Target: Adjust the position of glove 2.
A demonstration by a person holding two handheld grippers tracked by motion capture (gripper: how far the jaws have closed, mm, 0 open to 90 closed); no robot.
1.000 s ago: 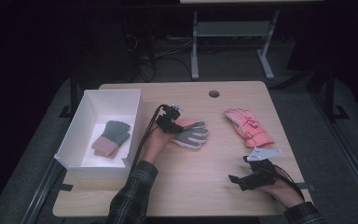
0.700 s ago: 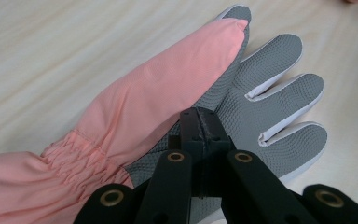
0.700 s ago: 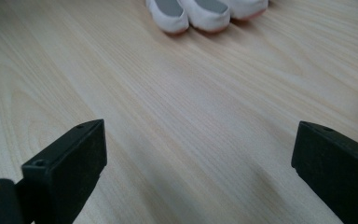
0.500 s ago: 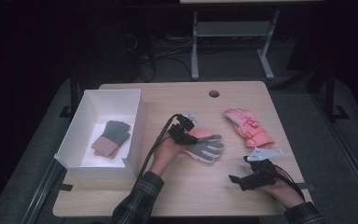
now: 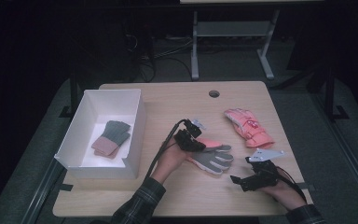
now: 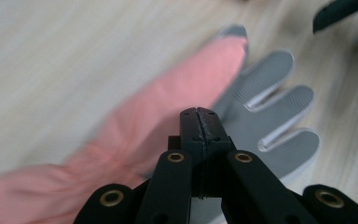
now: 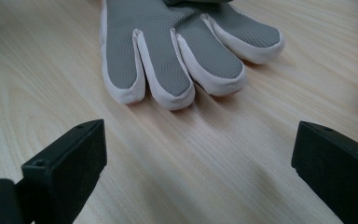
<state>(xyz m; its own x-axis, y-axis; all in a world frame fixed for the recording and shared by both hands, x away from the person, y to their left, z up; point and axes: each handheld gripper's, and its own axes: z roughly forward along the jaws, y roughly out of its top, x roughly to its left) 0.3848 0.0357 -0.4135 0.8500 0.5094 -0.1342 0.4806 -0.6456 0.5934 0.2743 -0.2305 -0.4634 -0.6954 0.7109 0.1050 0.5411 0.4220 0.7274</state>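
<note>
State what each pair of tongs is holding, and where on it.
Left tongs are shut on the grey-palmed glove, pinching its pink fabric near the thumb. Right tongs stand open, holding nothing.

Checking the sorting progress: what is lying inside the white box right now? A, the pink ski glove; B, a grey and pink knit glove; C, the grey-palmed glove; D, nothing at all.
B: the high view shows a grey and pink knit glove on the floor of the white box.

glove (image 5: 212,157) | grey palm, pink back | partly folded, flat | table centre
</note>
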